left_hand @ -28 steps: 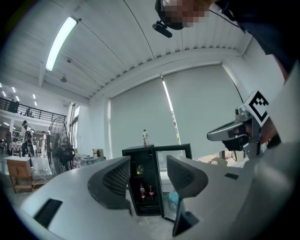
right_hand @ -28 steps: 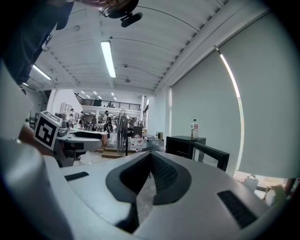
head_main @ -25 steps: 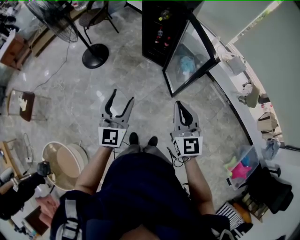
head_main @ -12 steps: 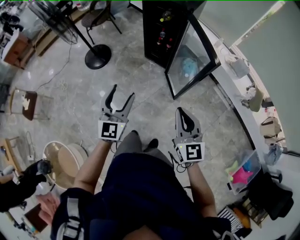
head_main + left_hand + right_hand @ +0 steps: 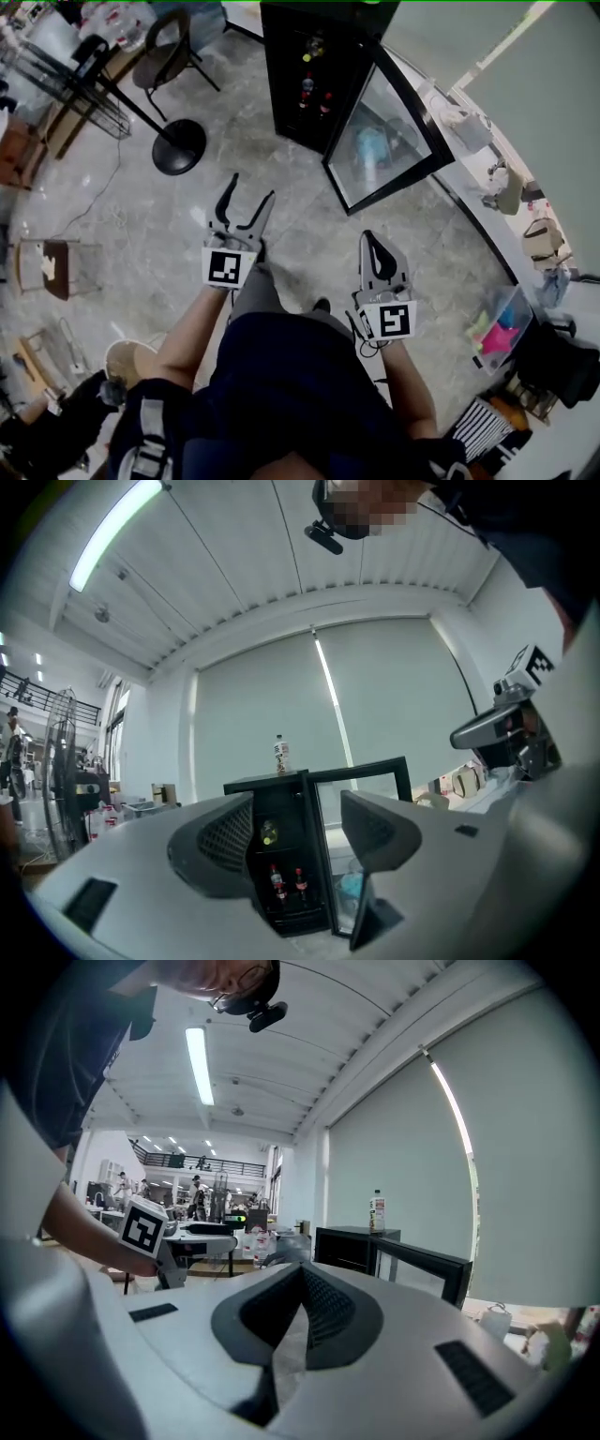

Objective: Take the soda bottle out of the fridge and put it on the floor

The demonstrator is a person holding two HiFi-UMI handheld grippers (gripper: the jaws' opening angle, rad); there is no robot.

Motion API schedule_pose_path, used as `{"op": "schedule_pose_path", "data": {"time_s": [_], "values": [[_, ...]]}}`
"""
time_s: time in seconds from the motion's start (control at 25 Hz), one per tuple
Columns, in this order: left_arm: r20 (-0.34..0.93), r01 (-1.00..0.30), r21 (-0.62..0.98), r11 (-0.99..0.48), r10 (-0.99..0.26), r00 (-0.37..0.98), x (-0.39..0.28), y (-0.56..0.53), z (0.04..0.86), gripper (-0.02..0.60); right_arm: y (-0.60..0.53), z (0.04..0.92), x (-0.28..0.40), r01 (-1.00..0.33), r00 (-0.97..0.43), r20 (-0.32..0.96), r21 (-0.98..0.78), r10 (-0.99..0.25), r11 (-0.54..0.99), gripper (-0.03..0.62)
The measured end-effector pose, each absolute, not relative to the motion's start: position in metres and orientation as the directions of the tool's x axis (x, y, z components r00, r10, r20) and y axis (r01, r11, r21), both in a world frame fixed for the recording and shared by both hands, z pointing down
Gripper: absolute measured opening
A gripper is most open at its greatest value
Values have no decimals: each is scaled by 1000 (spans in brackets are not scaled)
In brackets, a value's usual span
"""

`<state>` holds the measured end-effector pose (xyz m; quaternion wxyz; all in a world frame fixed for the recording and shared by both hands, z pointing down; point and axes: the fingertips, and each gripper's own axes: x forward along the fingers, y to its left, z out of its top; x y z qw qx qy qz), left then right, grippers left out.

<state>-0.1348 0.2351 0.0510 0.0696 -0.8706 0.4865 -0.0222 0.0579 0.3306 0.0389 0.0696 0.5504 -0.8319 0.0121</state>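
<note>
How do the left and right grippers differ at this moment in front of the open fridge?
The left gripper has its jaws spread wide, having just been opening, with nothing between them; the right gripper has its jaws together. In the head view the left gripper reaches further toward the fridge, while the right gripper sits closer to the person's body. Both are empty and point toward the fridge, whose door stands open.
</note>
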Motion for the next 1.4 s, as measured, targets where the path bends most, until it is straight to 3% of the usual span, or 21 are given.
{"op": "schedule_pose_path", "data": {"time_s": [0.24, 0.52, 1.12, 1.4], "values": [[2, -736, -153, -660, -744, 668, -165, 129, 62, 285, 239, 49, 10, -968, -238, 170, 41, -956, 248, 18], [49, -663, -110, -740, -670, 740, -146, 42, 89, 285, 178, 62, 7, -990, -125, 193, 32, -973, 134, 18], [153, -619, -101, -779, -627, 764, -24, -92, 196, 285, 91, 118, 51, -994, -112, 207, -5, -972, 113, 18], [179, -581, -92, -809, -587, 789, 19, -147, 285, 291, 51, 165, 64, -999, -32, 223, 13, -974, 36, 18]]}}
